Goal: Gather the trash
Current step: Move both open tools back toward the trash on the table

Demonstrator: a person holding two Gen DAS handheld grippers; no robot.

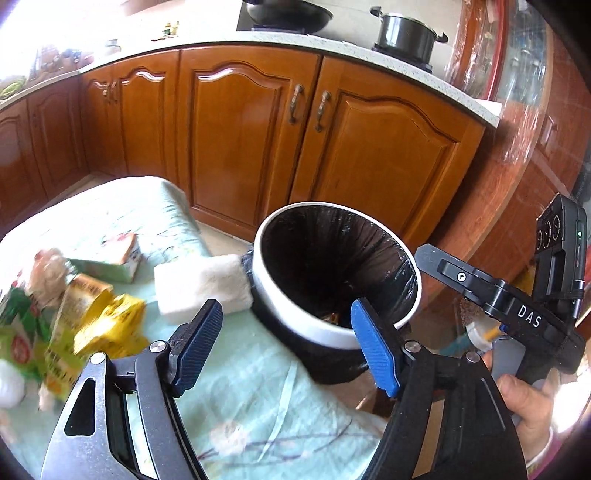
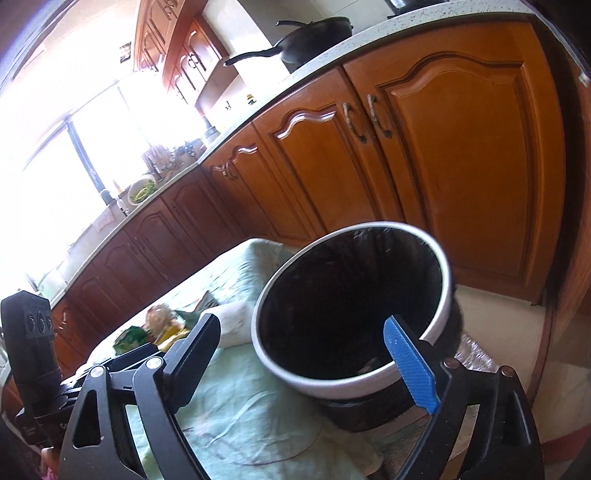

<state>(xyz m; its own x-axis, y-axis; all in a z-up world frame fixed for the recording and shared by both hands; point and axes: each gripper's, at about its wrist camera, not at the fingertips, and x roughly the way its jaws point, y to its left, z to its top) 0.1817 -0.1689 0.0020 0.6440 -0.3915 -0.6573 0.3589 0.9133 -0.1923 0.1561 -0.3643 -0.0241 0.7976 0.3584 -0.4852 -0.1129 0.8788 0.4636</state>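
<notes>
A round trash bin [image 1: 306, 332] with a white rim and a black liner stands at the right edge of the table. Its mouth faces both cameras, and a scrap of trash [image 1: 330, 317] lies at its bottom. My left gripper [image 1: 286, 308] is open and empty just before the near rim. My right gripper [image 2: 301, 322] is open too, with nothing between its fingers, over the same bin [image 2: 332, 386]. Left of the bin lie a white foam block [image 1: 203, 286], yellow wrappers [image 1: 110, 325], green packets [image 1: 22, 332], a carton [image 1: 114, 258] and crumpled paper [image 1: 48, 273].
A pale green floral cloth [image 1: 258, 406] covers the table. Brown wooden cabinets [image 1: 240, 147] run close behind it, under a counter with a pan [image 1: 288, 14] and a pot [image 1: 406, 33]. A person's hand [image 1: 524, 402] holds the right gripper's black body [image 1: 517, 302] at the right.
</notes>
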